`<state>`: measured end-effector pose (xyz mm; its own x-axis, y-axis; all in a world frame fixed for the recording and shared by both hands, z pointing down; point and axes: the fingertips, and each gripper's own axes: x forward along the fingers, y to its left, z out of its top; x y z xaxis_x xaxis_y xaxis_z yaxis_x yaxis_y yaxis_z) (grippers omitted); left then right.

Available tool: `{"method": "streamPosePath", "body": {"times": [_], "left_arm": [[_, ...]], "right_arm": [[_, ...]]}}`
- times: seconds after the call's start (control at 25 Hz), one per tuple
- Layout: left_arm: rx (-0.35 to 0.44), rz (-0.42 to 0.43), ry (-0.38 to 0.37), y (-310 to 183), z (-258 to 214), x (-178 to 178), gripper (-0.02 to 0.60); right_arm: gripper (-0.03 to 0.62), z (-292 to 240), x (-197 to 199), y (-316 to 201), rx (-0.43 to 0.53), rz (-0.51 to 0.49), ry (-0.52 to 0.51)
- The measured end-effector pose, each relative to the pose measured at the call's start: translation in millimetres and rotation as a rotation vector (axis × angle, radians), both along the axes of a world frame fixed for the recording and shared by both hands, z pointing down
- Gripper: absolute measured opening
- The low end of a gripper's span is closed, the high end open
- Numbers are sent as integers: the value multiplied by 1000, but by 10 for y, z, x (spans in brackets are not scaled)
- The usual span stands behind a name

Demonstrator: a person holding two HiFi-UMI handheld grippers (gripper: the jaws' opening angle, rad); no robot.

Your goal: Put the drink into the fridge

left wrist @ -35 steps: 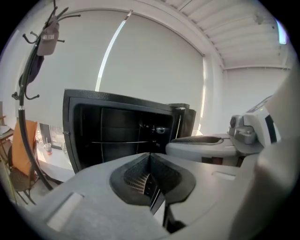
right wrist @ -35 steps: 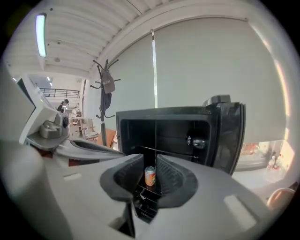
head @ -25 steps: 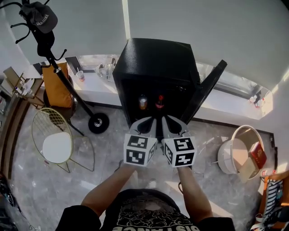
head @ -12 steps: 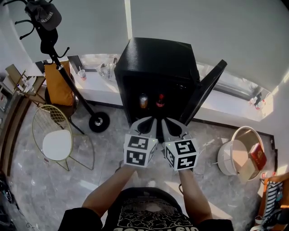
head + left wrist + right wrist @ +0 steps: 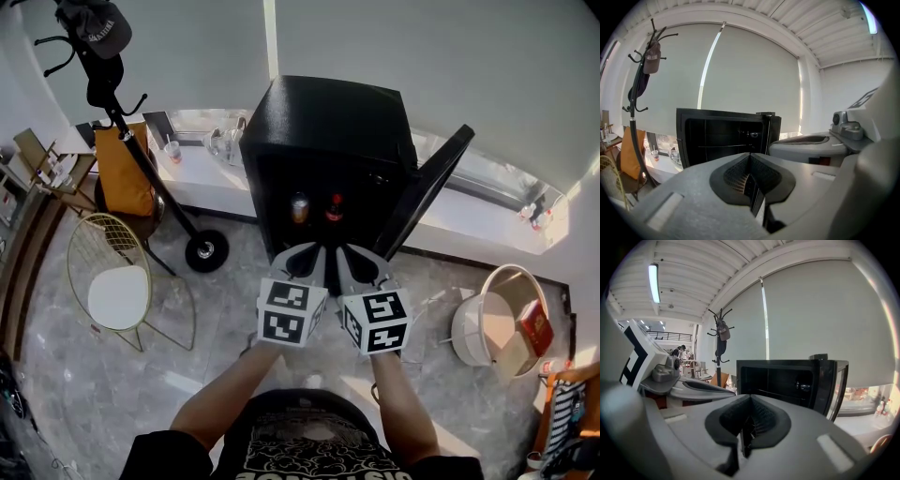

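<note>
Both claws were closed with nothing between their jaws: the left claw [image 5: 302, 260] and the right claw [image 5: 356, 260] hung side by side just in front of the fridge's open front. A drink can [image 5: 298, 208] and a red-capped bottle [image 5: 334, 208] stood next to each other inside the black fridge [image 5: 328, 122], its door [image 5: 427, 187] swung open at the right. A wire chair [image 5: 117, 291] stood on the floor at the left.
</note>
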<state>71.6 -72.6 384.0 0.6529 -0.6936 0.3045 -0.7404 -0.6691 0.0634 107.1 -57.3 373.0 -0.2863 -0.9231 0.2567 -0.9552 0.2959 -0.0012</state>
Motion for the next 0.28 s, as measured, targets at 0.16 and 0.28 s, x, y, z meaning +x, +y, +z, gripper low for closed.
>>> {"method": "streamPosePath", "body": {"times": [0.16,0.28], "left_arm": [[2,-1,5,-5,-9,4,5],[3,0,7,-5,-7,10,5]], "right_arm": [[0,11,2,3,-1,-4,0],[0,18,0,8,2,-8,-8]]}}
